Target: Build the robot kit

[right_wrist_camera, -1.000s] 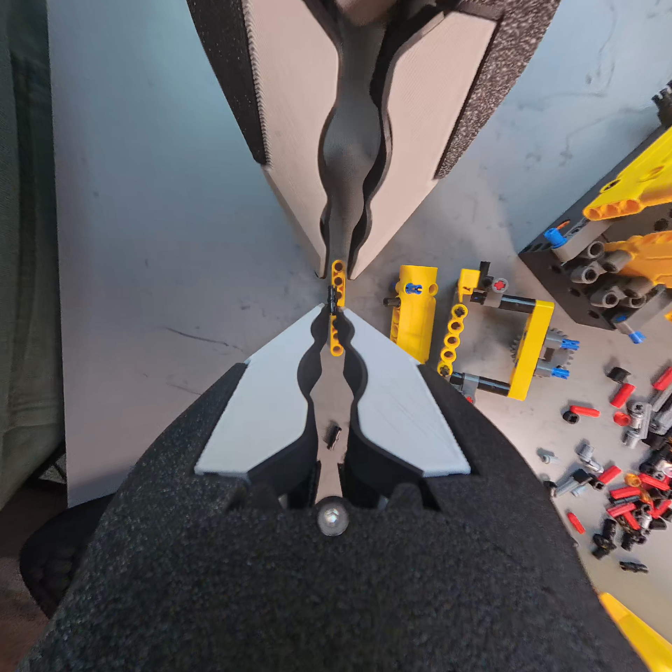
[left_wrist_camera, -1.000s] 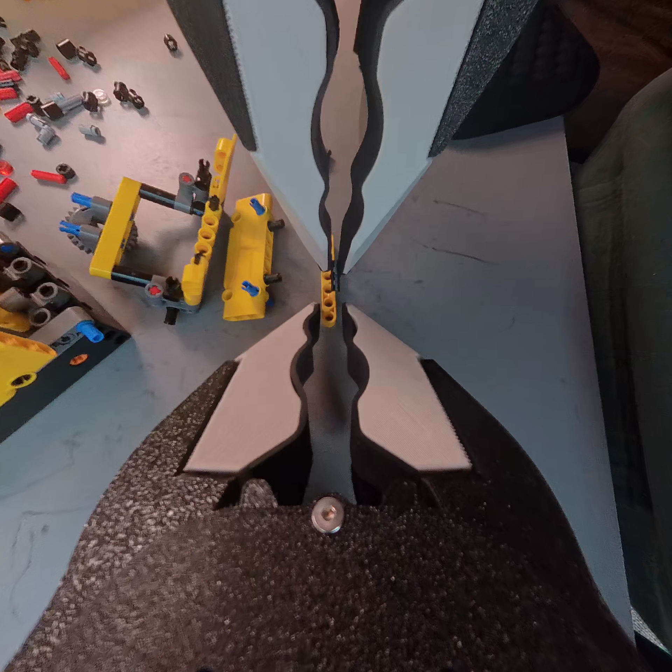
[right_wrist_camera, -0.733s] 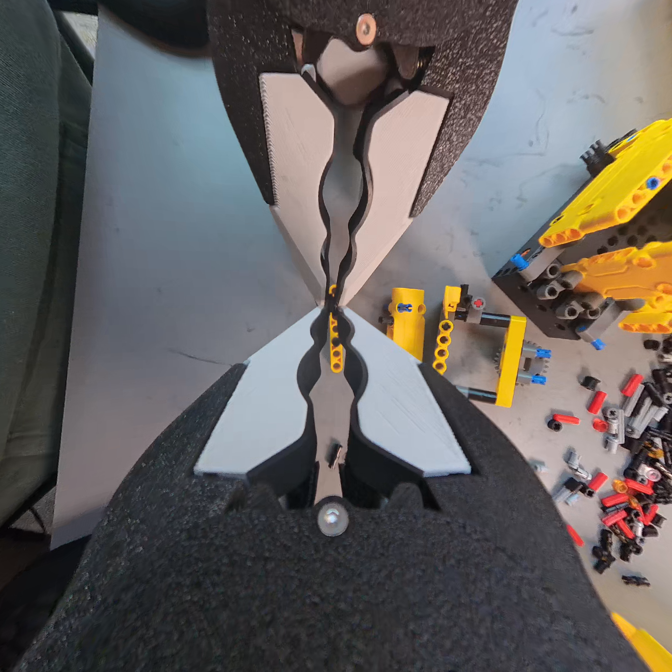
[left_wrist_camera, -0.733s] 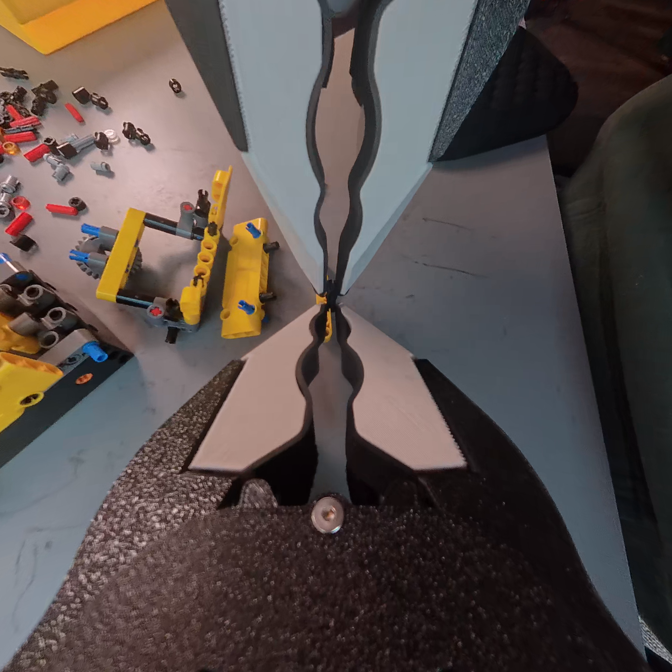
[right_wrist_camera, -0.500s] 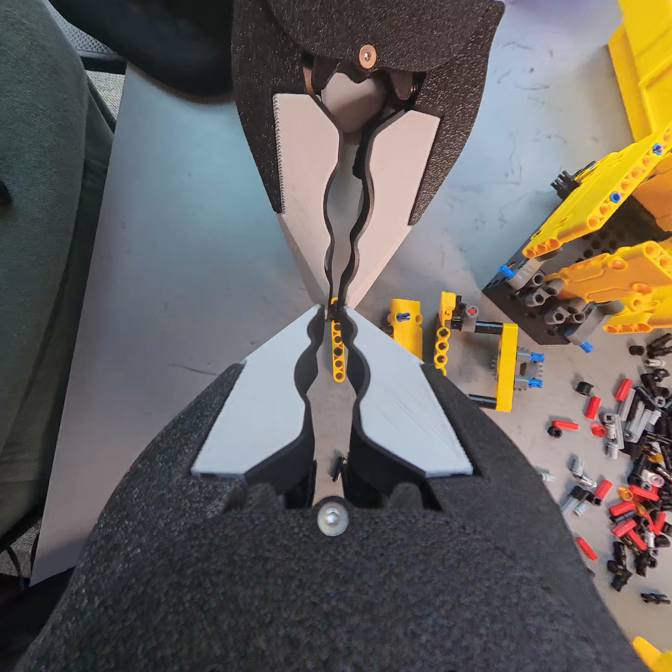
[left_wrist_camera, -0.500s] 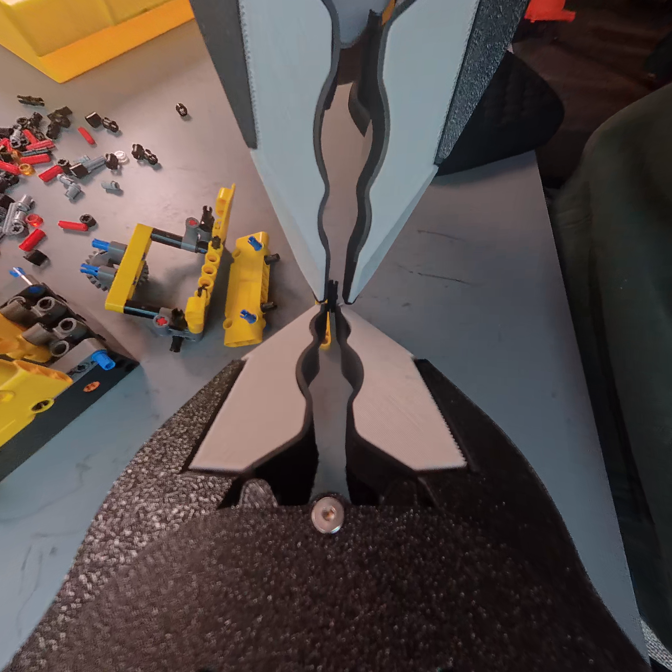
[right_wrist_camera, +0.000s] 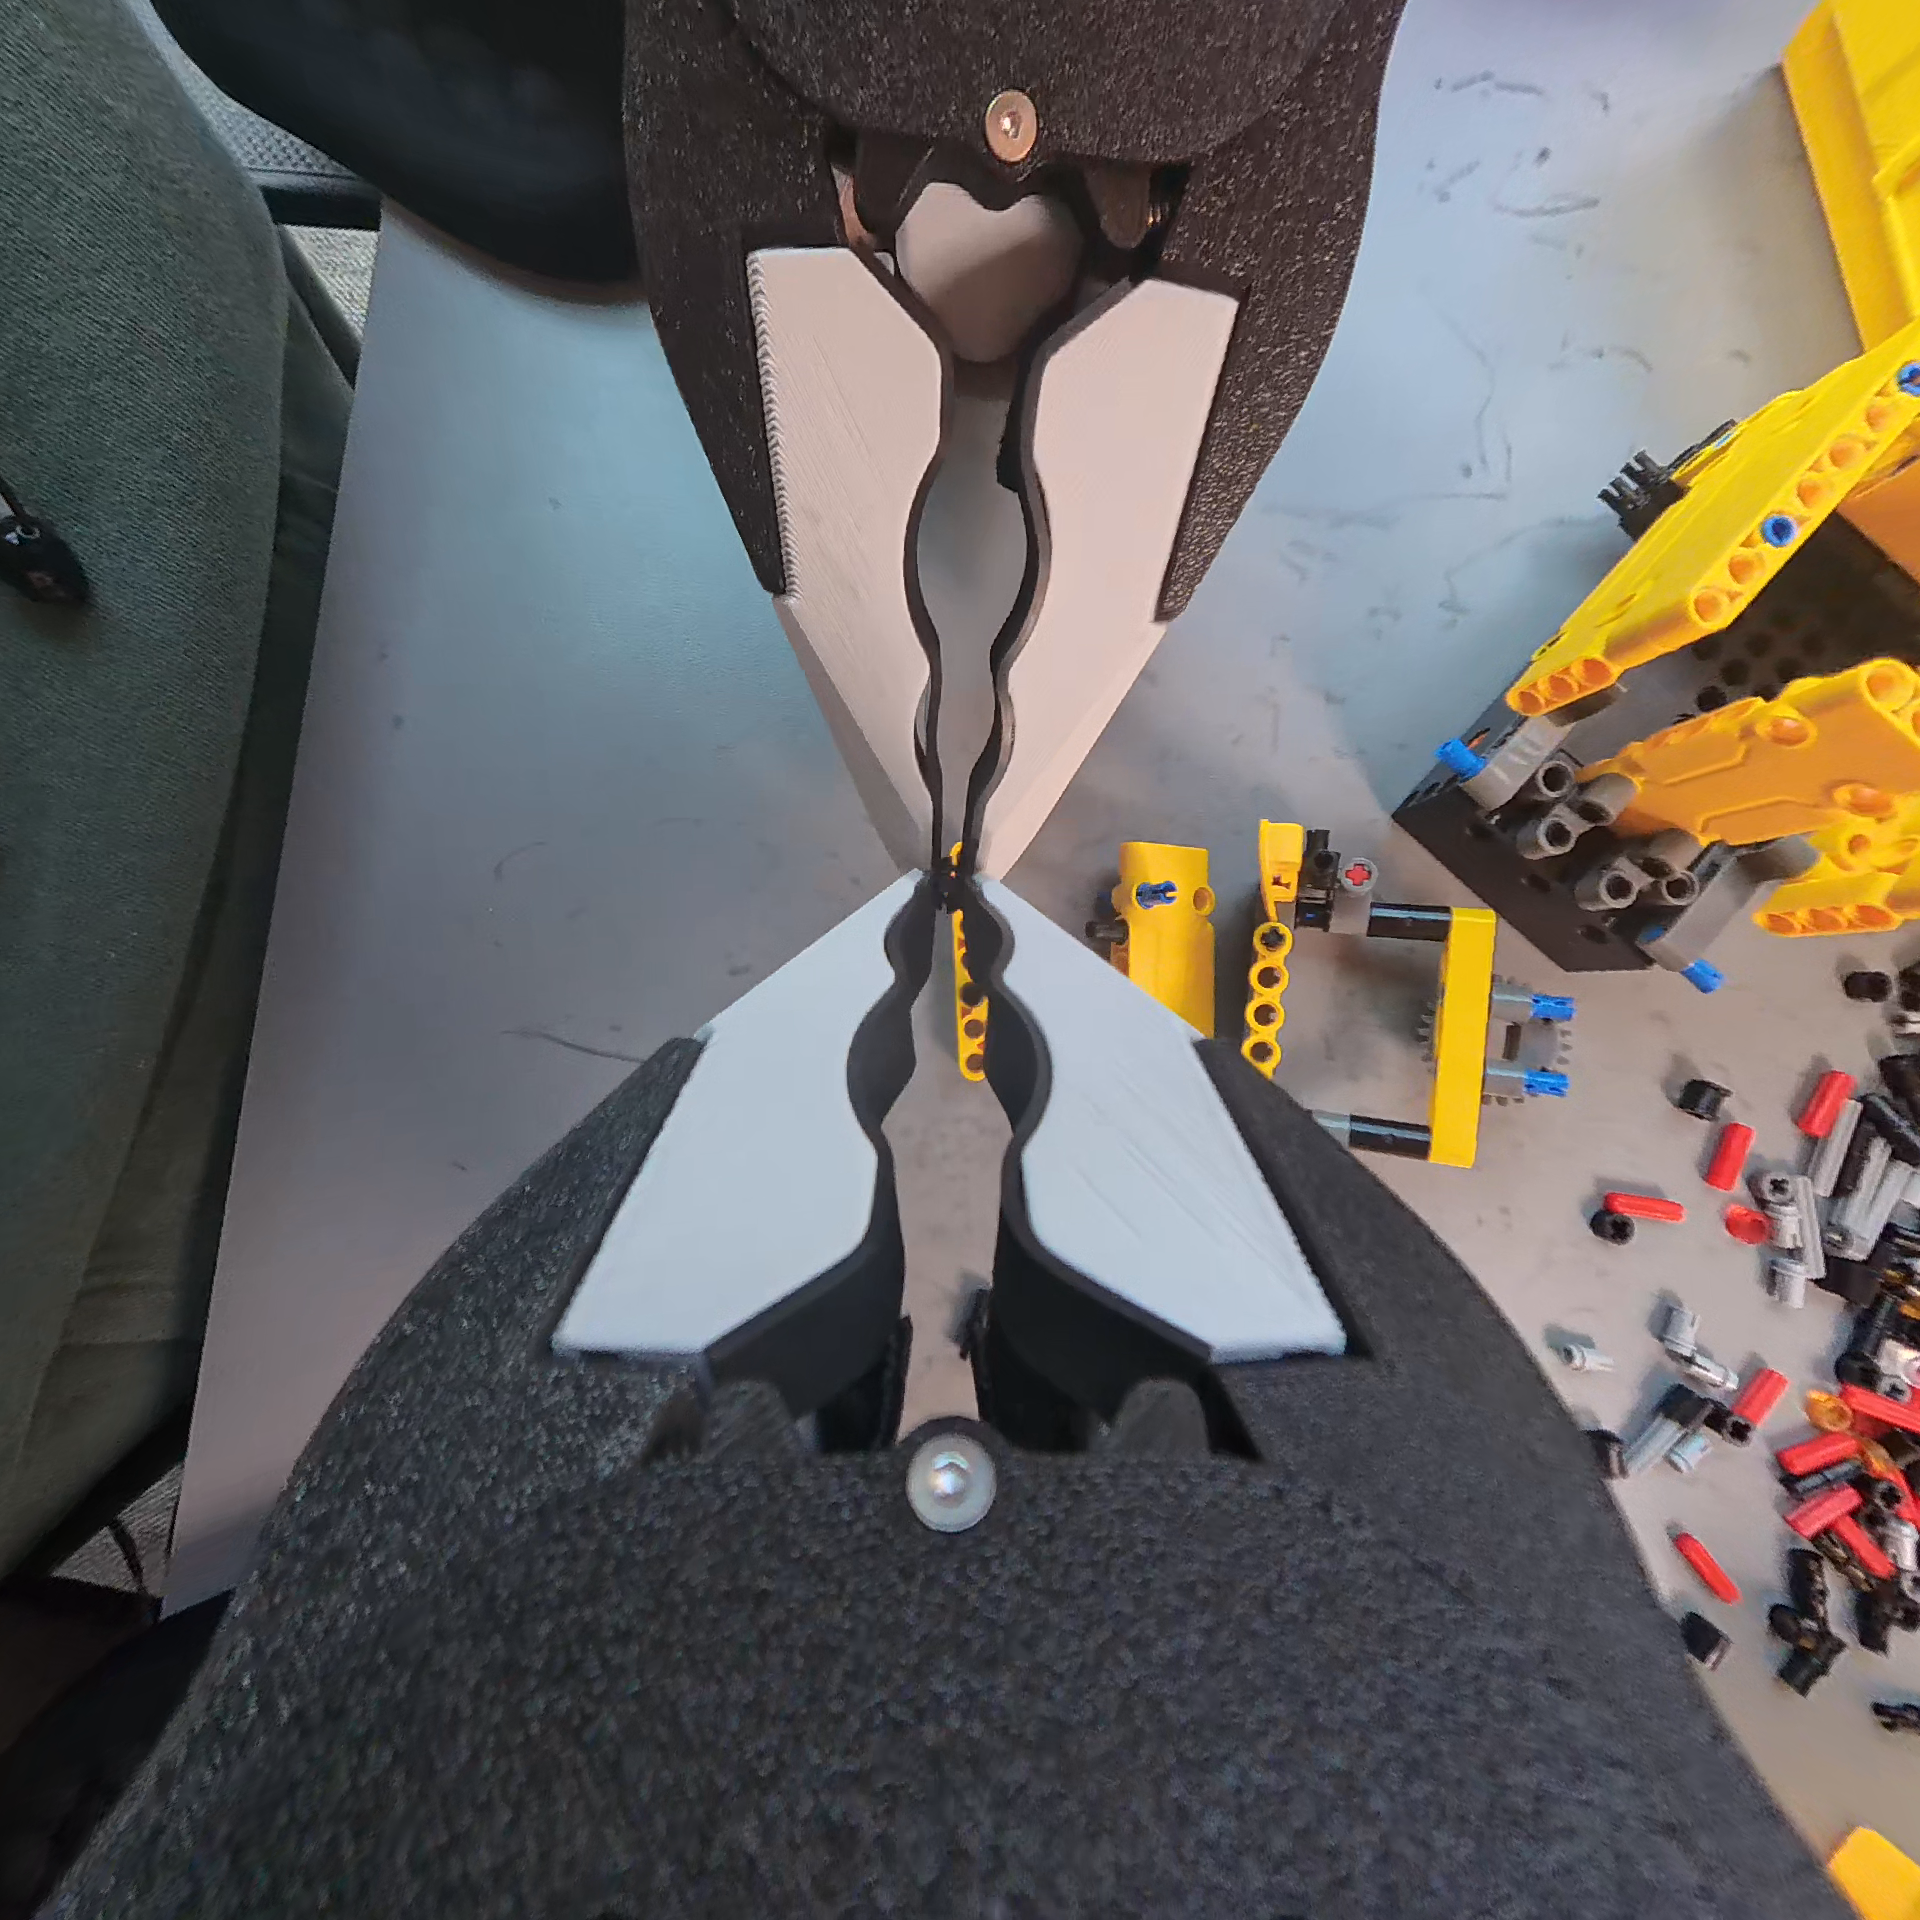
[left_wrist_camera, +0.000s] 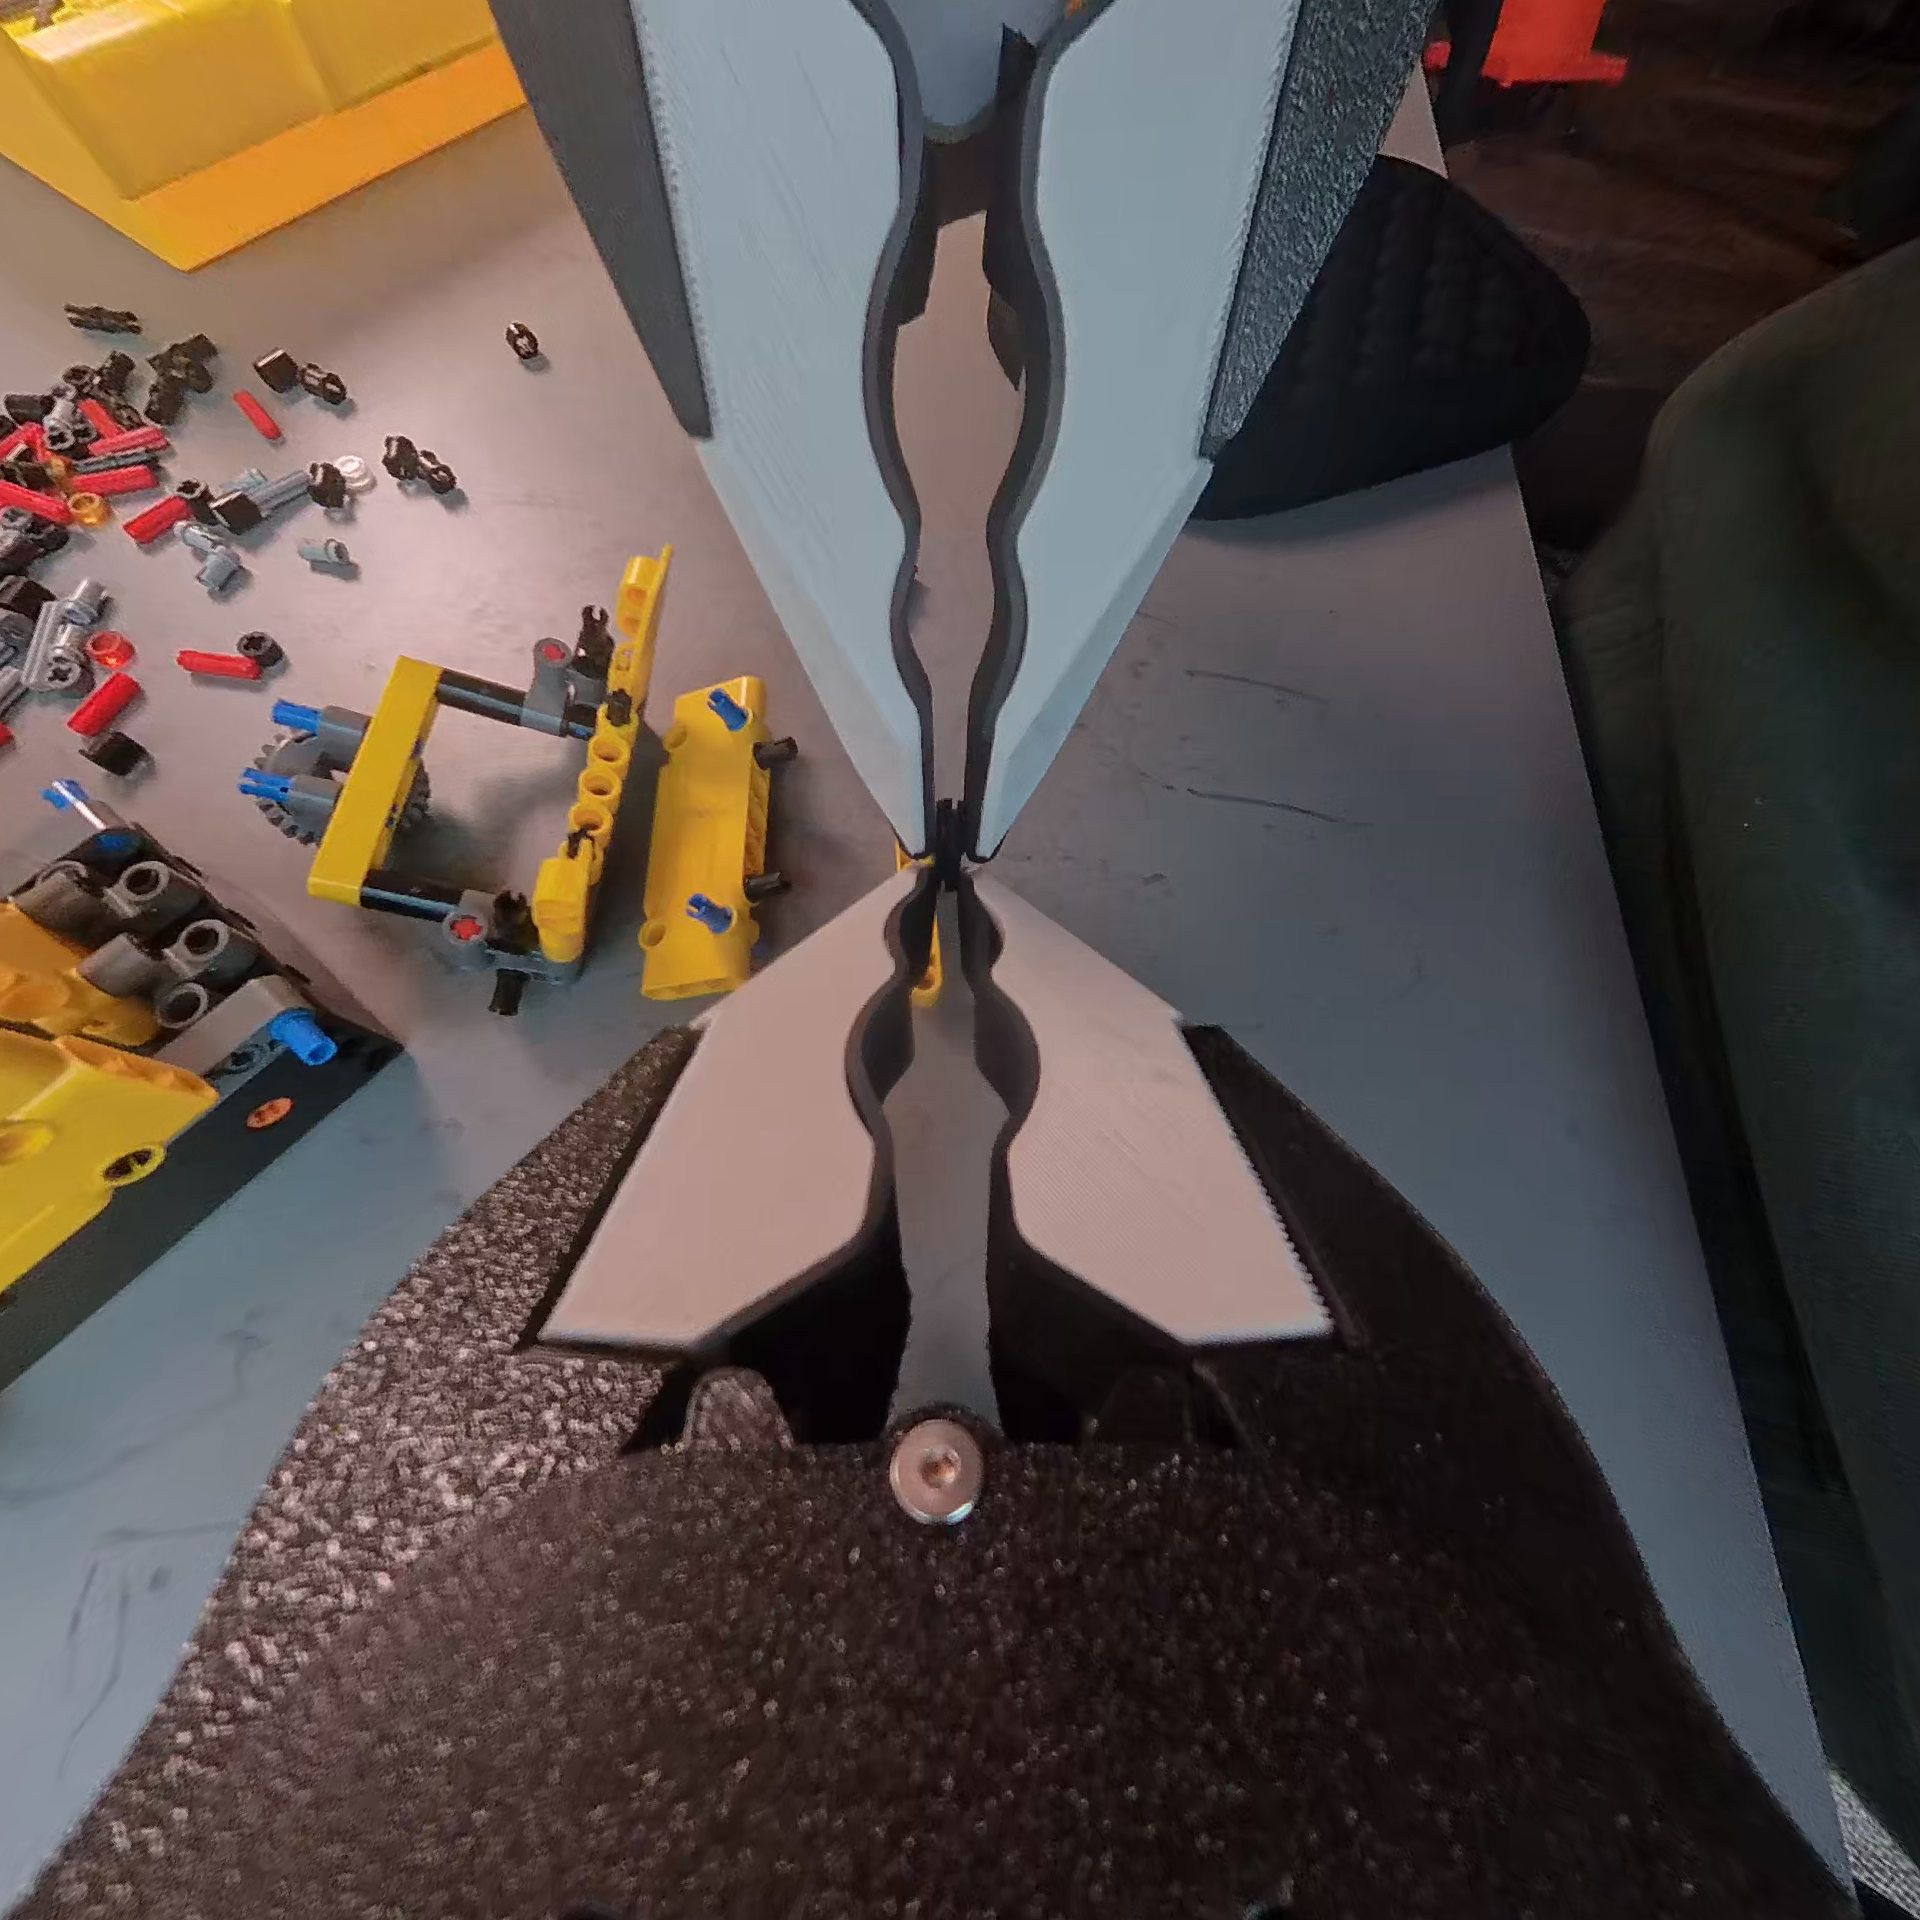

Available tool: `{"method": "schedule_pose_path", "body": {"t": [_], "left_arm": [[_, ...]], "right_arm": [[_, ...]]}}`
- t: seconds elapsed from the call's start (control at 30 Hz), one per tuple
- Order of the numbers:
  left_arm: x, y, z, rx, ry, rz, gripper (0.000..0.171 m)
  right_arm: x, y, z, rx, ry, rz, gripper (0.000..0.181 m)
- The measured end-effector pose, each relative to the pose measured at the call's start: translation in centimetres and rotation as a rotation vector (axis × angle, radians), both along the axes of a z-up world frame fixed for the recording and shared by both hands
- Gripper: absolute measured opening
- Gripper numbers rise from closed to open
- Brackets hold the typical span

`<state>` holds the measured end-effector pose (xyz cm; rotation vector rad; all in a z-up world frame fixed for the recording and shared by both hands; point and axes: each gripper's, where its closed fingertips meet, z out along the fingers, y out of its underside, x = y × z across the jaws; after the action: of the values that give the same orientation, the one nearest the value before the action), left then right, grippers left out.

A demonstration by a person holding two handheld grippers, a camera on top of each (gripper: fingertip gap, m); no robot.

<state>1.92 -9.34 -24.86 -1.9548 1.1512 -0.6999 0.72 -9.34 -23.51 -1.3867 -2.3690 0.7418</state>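
Grippers tip to tip: left gripper (left_wrist_camera: 948, 883) and right gripper (right_wrist_camera: 948, 902) (both closed) pinch yellow beam (right_wrist_camera: 970, 1023)

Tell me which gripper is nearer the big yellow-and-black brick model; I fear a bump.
Left. The big yellow-and-black brick model sits close beside the left gripper, on its left. From the right gripper it lies farther off, ahead and to the right.
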Motion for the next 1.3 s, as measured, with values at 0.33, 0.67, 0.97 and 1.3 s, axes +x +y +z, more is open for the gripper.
{"method": "schedule_pose_path", "body": {"t": [0.33, 0.67, 0.97, 1.3], "left_arm": [[-1.7, -0.1, -2.1, -0.072, 0.101, 0.001, 0.018], [-1.5, 0.2, -2.3, -0.048, 0.124, 0.019, 0.006], [-1.5, 0.2, -2.3, -0.087, 0.101, 0.015, 0.006], [-1.5, 0.0, -2.5, -0.135, 0.089, 0.015, 0.007]], "right_arm": [[0.4, 0.9, -2.2, 0.099, -0.202, 0.042, 0.003], [0.6, 0.9, -2.9, 0.165, -0.291, 0.106, 0.003], [0.4, 0.9, -3.0, 0.17, -0.281, 0.072, 0.003], [0.2, 0.8, -3.0, 0.202, -0.229, 0.015, 0.003]]}}
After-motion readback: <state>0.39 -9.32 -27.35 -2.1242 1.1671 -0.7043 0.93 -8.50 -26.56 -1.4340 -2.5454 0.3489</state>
